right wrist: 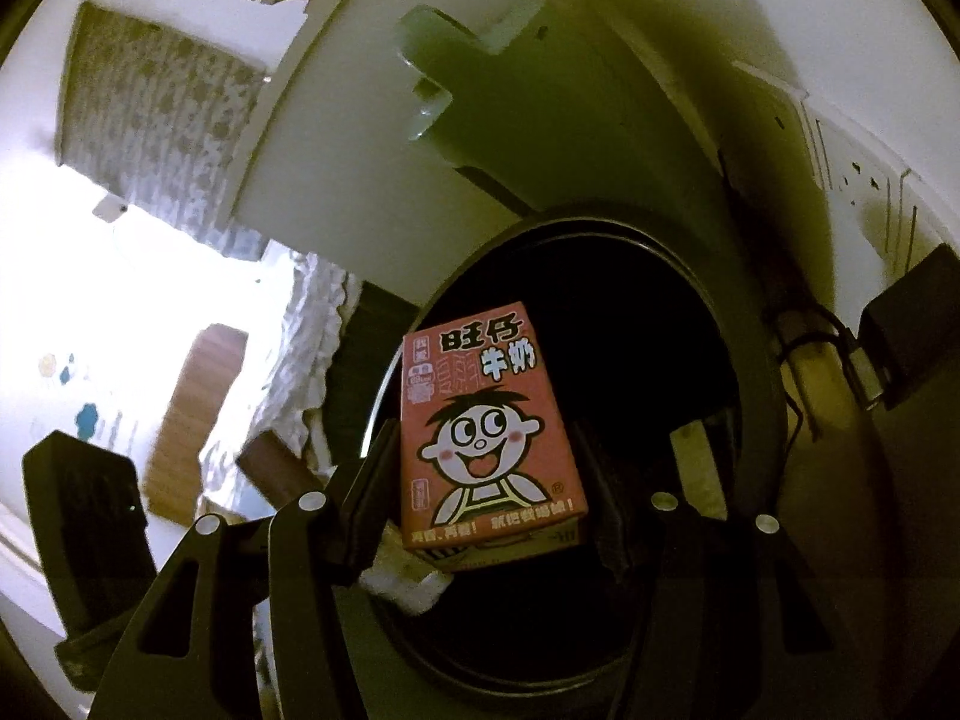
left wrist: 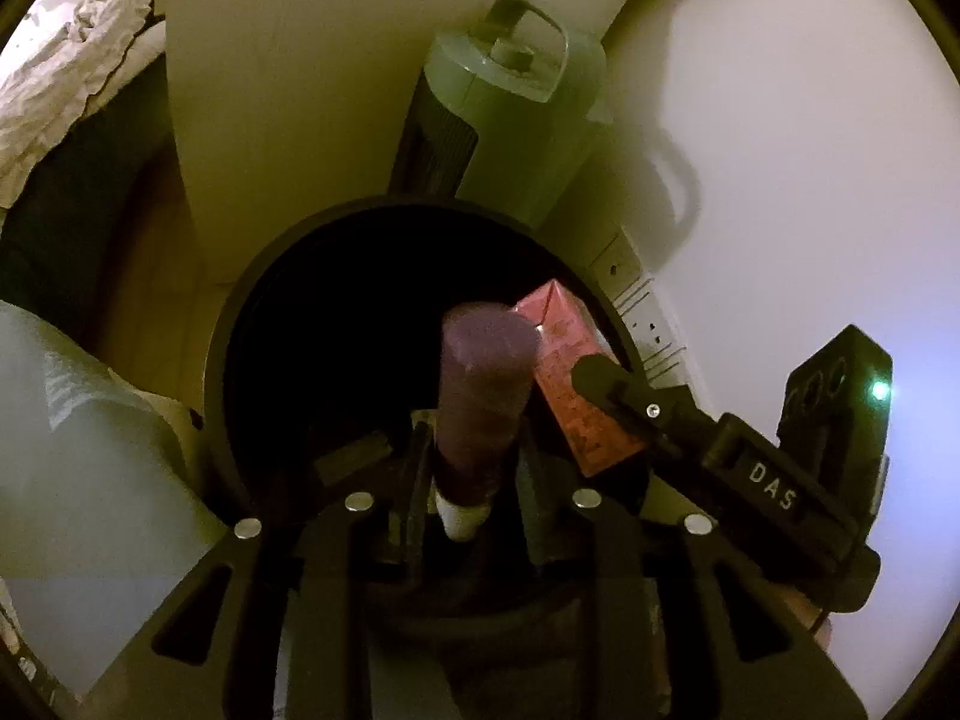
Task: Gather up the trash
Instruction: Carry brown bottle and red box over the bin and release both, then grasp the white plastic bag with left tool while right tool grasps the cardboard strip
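A round black trash bin (left wrist: 222, 360) stands open below both grippers; it also shows in the right wrist view (right wrist: 762, 384). My left gripper (left wrist: 474, 450) is shut on a purple tube with a white cap (left wrist: 483, 390) and holds it over the bin's mouth. My right gripper (right wrist: 486, 468) is shut on a red milk carton (right wrist: 486, 420) with a cartoon face, also over the mouth. In the left wrist view the carton (left wrist: 570, 378) and the right gripper (left wrist: 606, 384) sit just right of the tube.
A grey-green tower appliance (left wrist: 510, 114) with a handle stands behind the bin beside a white cabinet (left wrist: 300, 90). Wall sockets (left wrist: 636, 300) sit on the white wall to the right. Bedding (left wrist: 66, 78) lies at the far left.
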### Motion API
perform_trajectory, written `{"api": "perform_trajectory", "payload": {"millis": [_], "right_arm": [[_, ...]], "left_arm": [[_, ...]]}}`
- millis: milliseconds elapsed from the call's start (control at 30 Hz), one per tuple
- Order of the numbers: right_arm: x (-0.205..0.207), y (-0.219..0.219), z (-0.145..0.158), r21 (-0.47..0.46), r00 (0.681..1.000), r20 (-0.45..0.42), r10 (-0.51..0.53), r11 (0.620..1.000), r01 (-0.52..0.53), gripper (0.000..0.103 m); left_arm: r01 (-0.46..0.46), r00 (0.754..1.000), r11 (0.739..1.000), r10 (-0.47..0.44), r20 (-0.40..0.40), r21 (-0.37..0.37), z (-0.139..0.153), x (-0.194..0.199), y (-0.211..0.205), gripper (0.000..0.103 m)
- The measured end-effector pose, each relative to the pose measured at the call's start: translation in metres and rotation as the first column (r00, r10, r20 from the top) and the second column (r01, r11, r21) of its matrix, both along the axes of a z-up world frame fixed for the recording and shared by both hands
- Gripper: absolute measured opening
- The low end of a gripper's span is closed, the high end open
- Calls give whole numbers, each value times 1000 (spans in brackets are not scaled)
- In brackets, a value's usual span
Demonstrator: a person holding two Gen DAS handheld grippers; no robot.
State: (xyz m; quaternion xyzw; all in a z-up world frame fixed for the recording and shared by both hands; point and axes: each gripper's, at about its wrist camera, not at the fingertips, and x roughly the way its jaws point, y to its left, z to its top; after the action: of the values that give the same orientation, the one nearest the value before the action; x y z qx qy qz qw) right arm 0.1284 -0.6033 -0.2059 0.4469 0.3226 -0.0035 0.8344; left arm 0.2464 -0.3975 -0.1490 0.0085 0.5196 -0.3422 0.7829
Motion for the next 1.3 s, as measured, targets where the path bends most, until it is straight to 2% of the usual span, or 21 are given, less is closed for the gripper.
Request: {"api": "perform_trajectory", "payload": {"millis": [67,167,200,367,533,567,633,733,800,833,867,933,1000,1100,1167,1300], "right_arm": [[1,1,1,0,1000,5,1,1000,-1,58],[0,0,1,5,1000,14,-11,1000,11,70],[0,0,2,6,1000,20,-19,1000,19,70],[-4,1,4,7,998,44,-44,999,43,71],[-9,8,9,-1,996,75,-43,999,43,71],[-10,12,12,-14,996,88,-32,999,33,71],[-13,19,17,-29,994,108,-13,999,16,71],[-18,38,30,-53,987,149,59,997,-52,76],[-20,54,44,-49,979,171,114,993,-108,76],[-21,60,49,-45,975,180,132,991,-126,78],[-21,73,61,-38,966,197,166,986,-162,81],[-16,108,91,-35,935,237,263,964,-263,85],[-4,145,119,-77,904,233,357,934,-349,90],[27,210,152,-151,852,164,497,866,-476,92],[50,244,158,-150,827,123,549,834,-531,92],[100,305,147,-171,804,-14,594,791,-588,92]], "left_arm": [[-1,1000,1000,1,10,1,4,-3,2,44],[-2,999,1000,2,37,-10,16,-10,7,59],[0,999,1000,1,48,-15,20,-13,9,62],[3,995,999,0,98,-37,48,-35,27,65],[-18,989,997,29,146,-75,82,-67,68,66],[-27,986,997,39,160,-77,87,-72,78,70],[-56,978,995,71,196,-80,98,-83,106,80],[-142,952,988,151,268,-52,110,-92,162,80],[-224,924,975,214,318,-4,111,-90,207,85],[-262,909,965,242,338,15,110,-87,226,92],[-307,893,951,275,356,36,107,-82,249,93],[-361,884,929,311,349,85,96,-66,284,93],[-372,888,920,316,334,119,84,-51,304,93],[-345,908,921,278,315,182,62,-28,314,93],[-313,917,924,234,323,219,51,-23,314,93],[-280,929,916,183,323,286,32,-12,318,90]]}}
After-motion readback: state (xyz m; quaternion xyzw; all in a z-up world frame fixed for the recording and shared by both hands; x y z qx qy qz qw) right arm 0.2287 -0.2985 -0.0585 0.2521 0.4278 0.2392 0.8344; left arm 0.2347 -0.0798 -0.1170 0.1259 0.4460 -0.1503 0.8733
